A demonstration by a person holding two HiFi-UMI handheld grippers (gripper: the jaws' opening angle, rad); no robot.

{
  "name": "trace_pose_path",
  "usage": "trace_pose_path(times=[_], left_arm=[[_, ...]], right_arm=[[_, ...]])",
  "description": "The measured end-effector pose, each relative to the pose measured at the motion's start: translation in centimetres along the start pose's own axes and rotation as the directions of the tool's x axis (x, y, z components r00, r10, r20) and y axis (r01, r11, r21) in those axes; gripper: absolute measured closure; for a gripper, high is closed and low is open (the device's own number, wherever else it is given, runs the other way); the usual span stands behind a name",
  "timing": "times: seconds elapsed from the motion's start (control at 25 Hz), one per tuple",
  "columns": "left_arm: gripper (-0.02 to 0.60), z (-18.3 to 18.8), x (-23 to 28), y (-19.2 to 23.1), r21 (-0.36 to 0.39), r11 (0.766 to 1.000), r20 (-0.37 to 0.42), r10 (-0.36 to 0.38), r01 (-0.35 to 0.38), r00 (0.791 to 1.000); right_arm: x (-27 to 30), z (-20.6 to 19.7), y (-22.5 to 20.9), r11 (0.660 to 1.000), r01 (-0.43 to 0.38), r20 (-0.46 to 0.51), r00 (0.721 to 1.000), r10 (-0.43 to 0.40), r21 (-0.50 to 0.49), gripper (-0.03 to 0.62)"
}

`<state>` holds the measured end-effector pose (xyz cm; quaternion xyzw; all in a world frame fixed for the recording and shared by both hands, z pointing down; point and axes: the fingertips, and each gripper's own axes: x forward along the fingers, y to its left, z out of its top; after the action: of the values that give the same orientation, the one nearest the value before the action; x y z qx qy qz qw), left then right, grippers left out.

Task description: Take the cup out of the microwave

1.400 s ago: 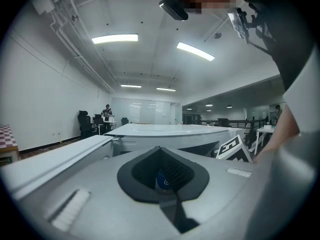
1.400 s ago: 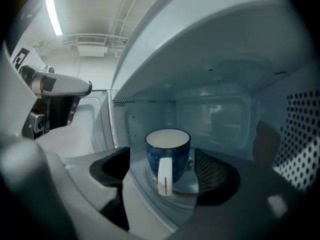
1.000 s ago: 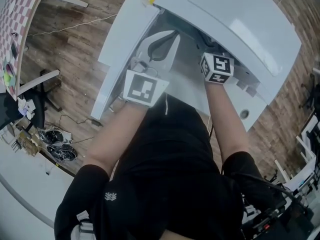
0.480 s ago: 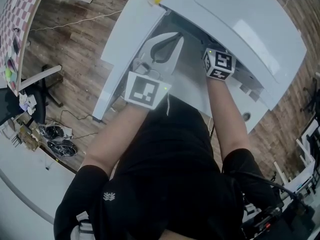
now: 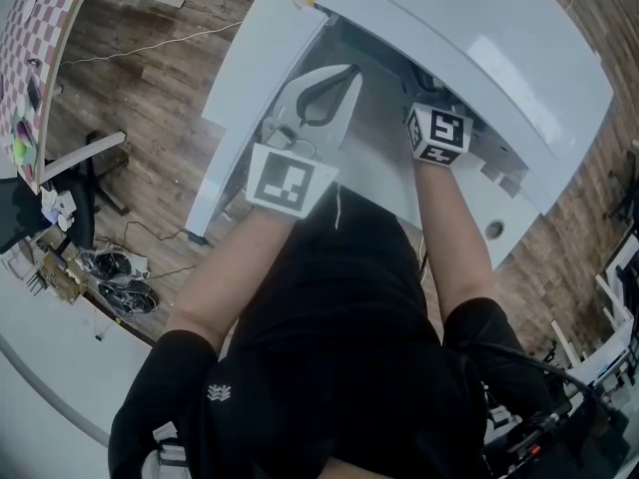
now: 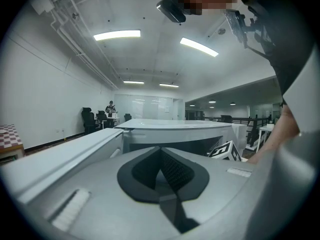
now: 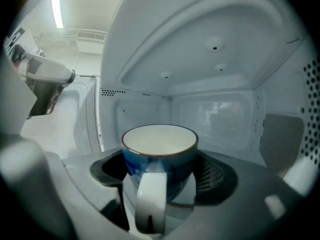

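1. The cup (image 7: pixel 160 151), blue outside and white inside, is empty. It stands low in the middle of the right gripper view, inside the microwave (image 7: pixel 215 109), with its white handle turned toward the camera.
2. The right claw (image 7: pixel 159 170) is closed on the cup's sides, one jaw on either flank.
3. In the head view the microwave's white top fills the upper right, and its open door (image 5: pixel 250 78) runs down the upper left.
4. The left claw (image 6: pixel 161 171) has its jaws pressed together with nothing between them, just outside the opening beside the door.
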<state>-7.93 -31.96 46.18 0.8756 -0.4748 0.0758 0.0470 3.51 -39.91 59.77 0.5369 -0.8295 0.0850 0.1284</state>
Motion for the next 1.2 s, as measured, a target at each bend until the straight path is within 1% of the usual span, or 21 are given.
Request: trace_pose_path(times=[0.36, 0.52, 0.68, 0.88, 1.04, 1.2], left_arm=[[0.581, -0.1, -1.0, -1.2, 0.02, 1.0, -0.001, -0.013, 0.013, 1.0], [0.58, 0.2, -1.7, -1.4, 0.012, 1.0, 0.0, -0.015, 0.015, 1.0], [0.581, 0.7, -2.1, -2.1, 0.017, 1.0, 0.006, -0.02, 0.02, 1.0], [0.581, 1.4, -2.6, -3.4, 0.05, 0.998, 0.016, -0.039, 0.038, 0.999], [0.581, 2.3, -3.4, -4.0, 0.055, 0.998, 0.028, -0.041, 0.04, 0.999], [0.581, 2.8, -4.1, -4.9, 0.06, 0.997, 0.034, -0.06, 0.058, 0.998]], right_arm=[[-2.4, 0.1, 0.7, 1.0, -0.016, 0.021, 1.0, 0.016, -0.006, 0.204], [-3.3, 0.3, 1.3, 1.0, -0.025, 0.013, 1.0, 0.025, -0.014, 0.204], [-4.7, 0.3, 1.5, 0.999, -0.029, 0.015, 0.999, 0.029, -0.015, 0.204], [-6.6, 0.1, 1.8, 0.999, -0.034, 0.01, 0.999, 0.034, -0.006, 0.204], [-8.2, 0.5, 2.5, 0.999, -0.04, 0.009, 0.999, 0.04, -0.005, 0.204], [-9.9, 1.0, 3.4, 0.999, -0.052, 0.013, 0.999, 0.052, -0.008, 0.204]])
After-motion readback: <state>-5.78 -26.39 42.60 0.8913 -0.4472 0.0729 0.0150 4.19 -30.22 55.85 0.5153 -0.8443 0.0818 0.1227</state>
